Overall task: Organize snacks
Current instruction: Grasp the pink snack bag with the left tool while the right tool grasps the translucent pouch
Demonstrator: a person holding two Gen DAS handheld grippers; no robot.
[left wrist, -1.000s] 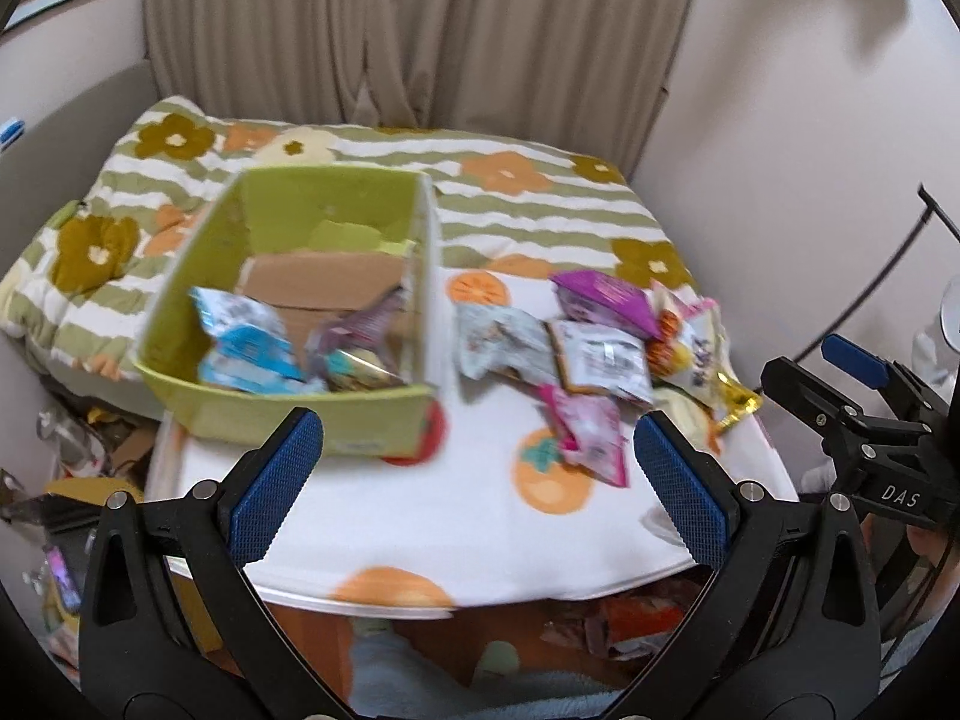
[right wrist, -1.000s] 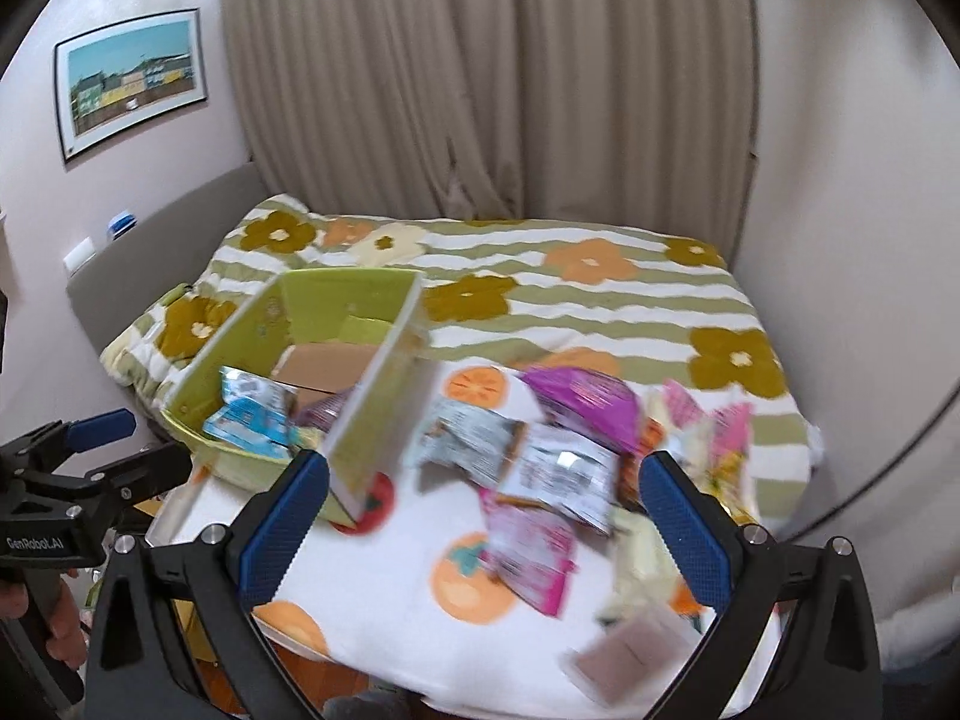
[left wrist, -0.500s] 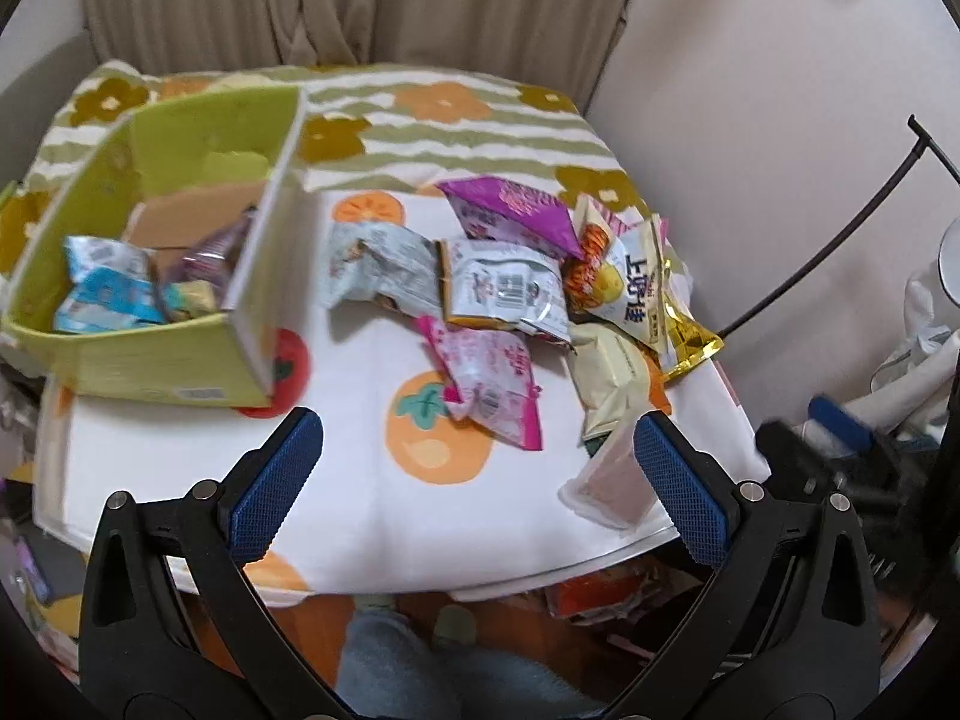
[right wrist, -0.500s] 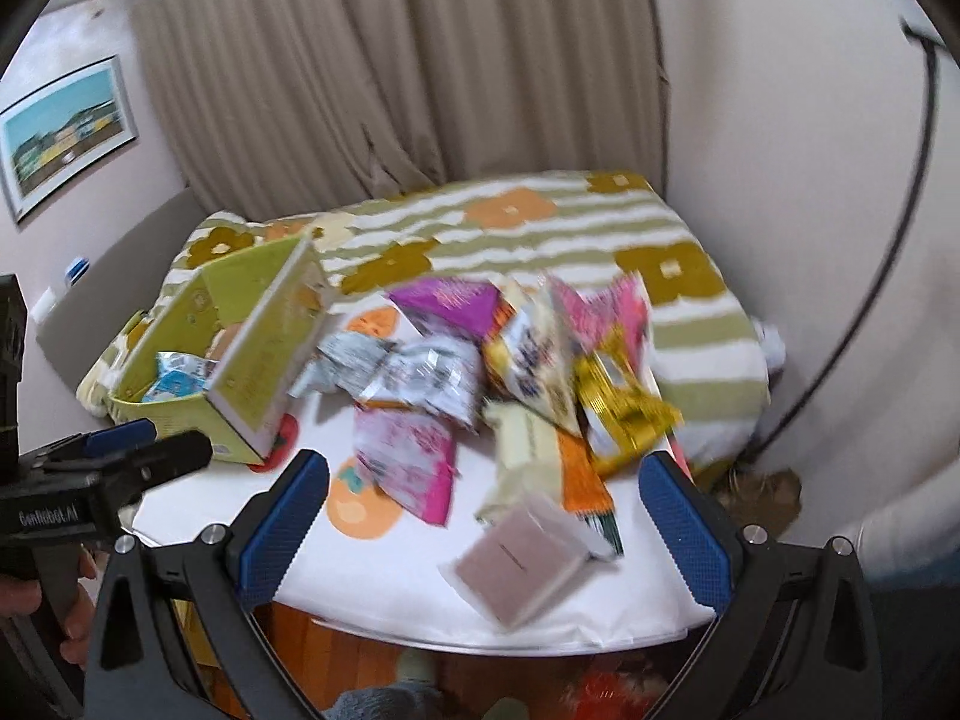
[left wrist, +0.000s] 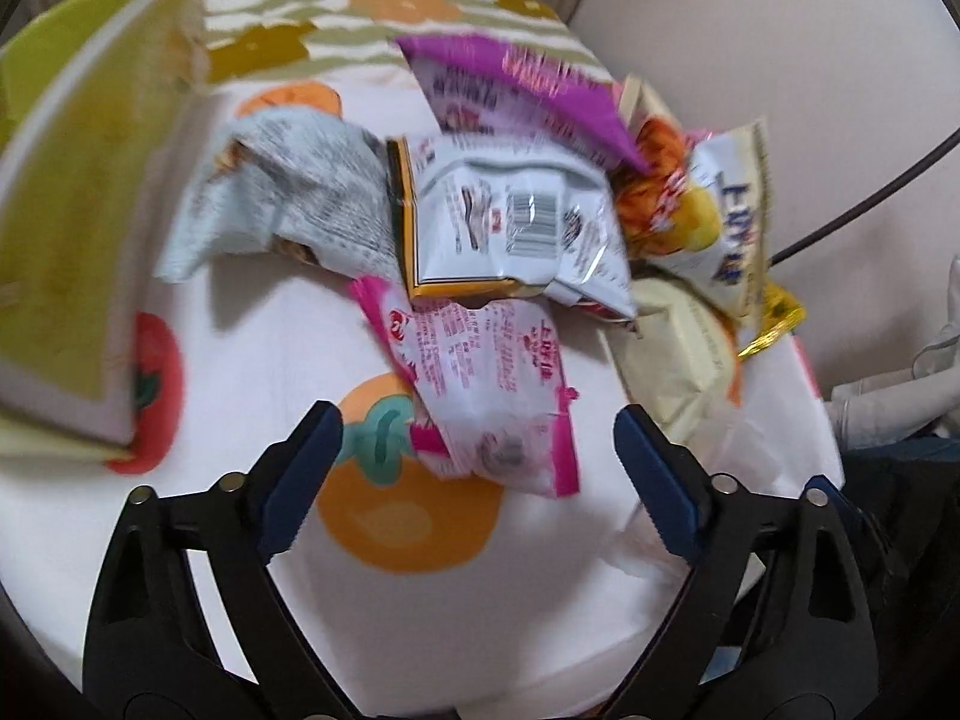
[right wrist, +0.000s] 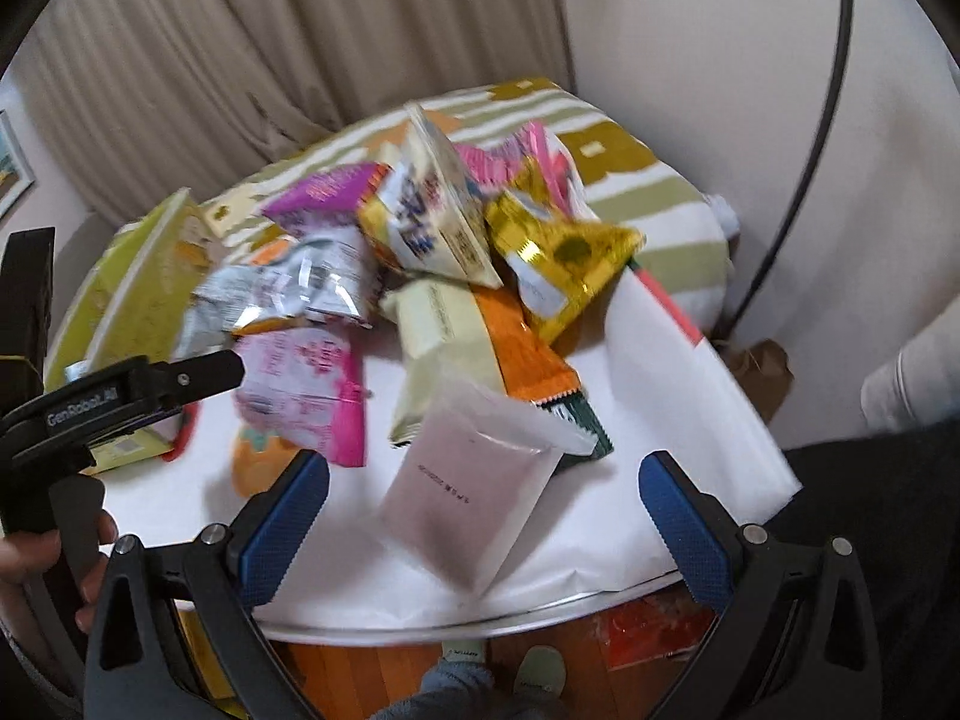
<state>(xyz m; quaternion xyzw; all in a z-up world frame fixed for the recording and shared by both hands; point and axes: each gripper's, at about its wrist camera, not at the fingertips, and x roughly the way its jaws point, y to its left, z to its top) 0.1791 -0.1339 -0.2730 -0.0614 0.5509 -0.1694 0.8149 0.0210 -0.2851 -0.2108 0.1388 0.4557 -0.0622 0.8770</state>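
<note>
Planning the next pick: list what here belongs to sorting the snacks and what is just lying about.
Job:
pink snack packet
pale pink pouch
silver barcode packet
green box
left gripper
right gripper

Lying about:
curtain
black cable
striped blanket

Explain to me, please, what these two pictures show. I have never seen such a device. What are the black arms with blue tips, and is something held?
No robot is here. A person holds a hand-operated two-finger gripper in each hand, and each gripper carries a wide-angle camera that looks forward along its fingers. One picture comes from the left gripper, the other from the right gripper. The blue tips are the finger pads. Both grippers are open and hold nothing.

Below them is a table covered with a white cloth printed with fruits. On it lies a heap of snack packets, among them a pink packet, a purple packet and a pale flat pouch. At the left stands a green box. In the right view, the left gripper also appears at the left edge.
</note>
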